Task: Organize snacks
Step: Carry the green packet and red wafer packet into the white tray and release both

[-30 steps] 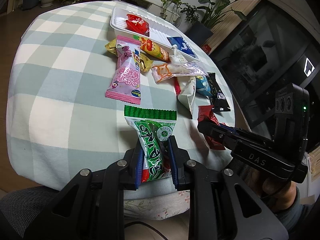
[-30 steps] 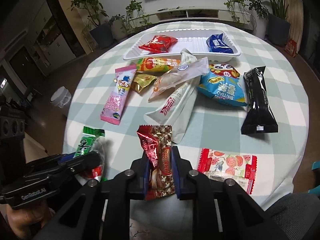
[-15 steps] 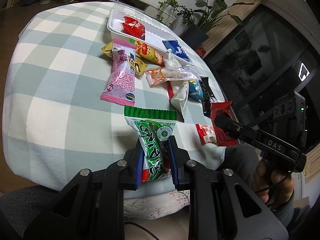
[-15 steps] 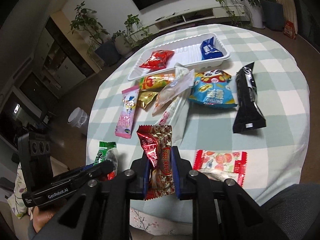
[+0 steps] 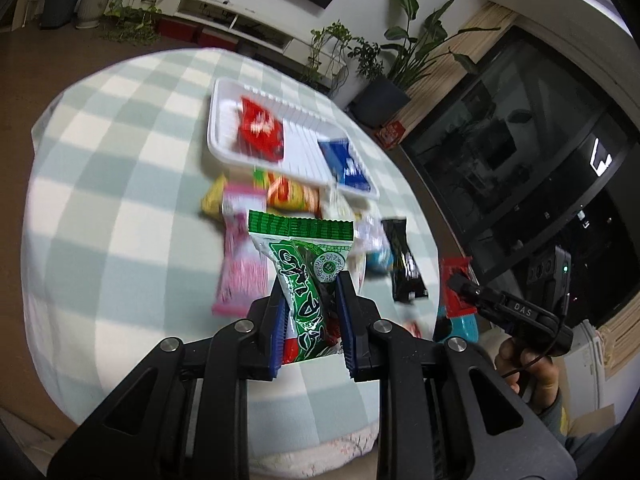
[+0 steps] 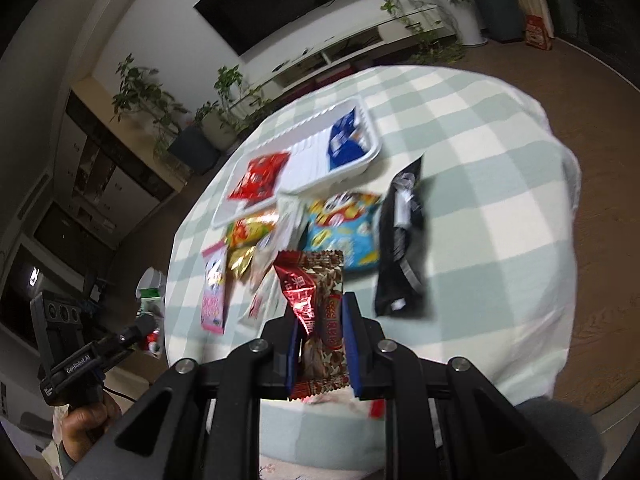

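My left gripper is shut on a green snack packet and holds it well above the table. My right gripper is shut on a red and brown snack packet, also raised high. A white tray at the far side of the round table holds a red packet and a blue packet. The tray also shows in the right wrist view. Loose snacks lie between the tray and me: a pink packet, an orange packet, a black packet and a blue chip bag.
The table wears a green and white checked cloth. The right gripper shows at the right of the left wrist view. The left gripper shows at the lower left of the right wrist view. Potted plants and a TV stand line the far wall.
Both grippers have risen and pulled back from the table with their packets still held. The table and snacks look smaller and farther below.
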### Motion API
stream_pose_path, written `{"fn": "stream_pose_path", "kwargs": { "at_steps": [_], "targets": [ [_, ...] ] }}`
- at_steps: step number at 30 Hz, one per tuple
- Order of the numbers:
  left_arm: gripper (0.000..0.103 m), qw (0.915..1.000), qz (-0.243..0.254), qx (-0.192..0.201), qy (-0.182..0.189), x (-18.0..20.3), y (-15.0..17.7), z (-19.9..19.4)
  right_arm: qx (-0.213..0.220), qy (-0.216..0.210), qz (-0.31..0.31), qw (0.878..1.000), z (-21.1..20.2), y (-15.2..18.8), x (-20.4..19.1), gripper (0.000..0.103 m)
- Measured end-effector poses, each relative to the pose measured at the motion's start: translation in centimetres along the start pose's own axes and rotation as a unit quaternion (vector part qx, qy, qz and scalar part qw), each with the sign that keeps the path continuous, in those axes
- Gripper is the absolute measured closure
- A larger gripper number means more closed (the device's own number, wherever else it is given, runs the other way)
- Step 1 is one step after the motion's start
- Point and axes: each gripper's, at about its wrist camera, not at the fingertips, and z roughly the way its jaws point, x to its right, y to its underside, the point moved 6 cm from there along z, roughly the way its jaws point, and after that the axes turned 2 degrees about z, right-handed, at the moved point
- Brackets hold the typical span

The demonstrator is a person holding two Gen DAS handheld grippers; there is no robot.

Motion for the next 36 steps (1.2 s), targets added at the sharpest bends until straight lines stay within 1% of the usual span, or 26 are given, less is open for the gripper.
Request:
{"fn": "stream_pose_path", "kwargs": {
  "at_steps": [3,5,9,13,16,19,23,27,30,33,36],
  "targets": [
    [0.082,0.9997,0.014,0.013,-0.012,-0.1,-3.6,-0.3,0.019,0.002,0.015,1.000,-1.3,-2.5,1.4,0.082],
    [0.082,0.9994,0.024,0.016,-0.019,-0.2,-6.2,0.0,0.037,0.010,0.011,0.999,-2.2,-4.5,1.8,0.082],
    [0.082,0.9986,0.038,0.013,-0.034,-0.4,-11.8,1.9,0.063,0.014,-0.009,0.998,-2.8,-8.7,1.1,0.082],
    [0.082,0.9969,0.055,-0.001,-0.055,-0.4,-16.1,4.9,0.071,0.005,-0.029,0.997,-1.9,-12.6,-0.6,0.082],
    [0.082,0.9949,0.064,-0.025,-0.074,-1.0,-18.5,8.4,0.061,-0.008,-0.048,0.997,0.6,-15.3,-3.0,0.082],
    [0.082,0.9936,0.058,-0.045,-0.086,-2.3,-19.4,11.8,0.040,-0.016,-0.065,0.997,3.5,-17.0,-5.2,0.082],
    [0.082,0.9926,0.051,-0.057,-0.094,-4.3,-19.7,14.7,0.000,-0.012,-0.088,0.996,8.8,-18.2,-7.3,0.082],
    [0.082,0.9899,0.058,-0.069,-0.109,-5.8,-19.9,17.0,-0.037,0.013,-0.091,0.995,14.0,-18.5,-7.2,0.082],
    [0.082,0.9876,0.068,-0.077,-0.119,-6.5,-19.7,18.1,-0.060,0.035,-0.101,0.992,17.1,-17.9,-6.7,0.082],
    [0.082,0.9858,0.073,-0.087,-0.125,-7.3,-19.5,19.1,-0.077,0.051,-0.110,0.990,19.5,-17.2,-6.2,0.082],
    [0.082,0.9838,0.077,-0.095,-0.131,-7.8,-19.1,20.0,-0.092,0.058,-0.109,0.988,21.0,-16.6,-5.9,0.082]
  ]
}}
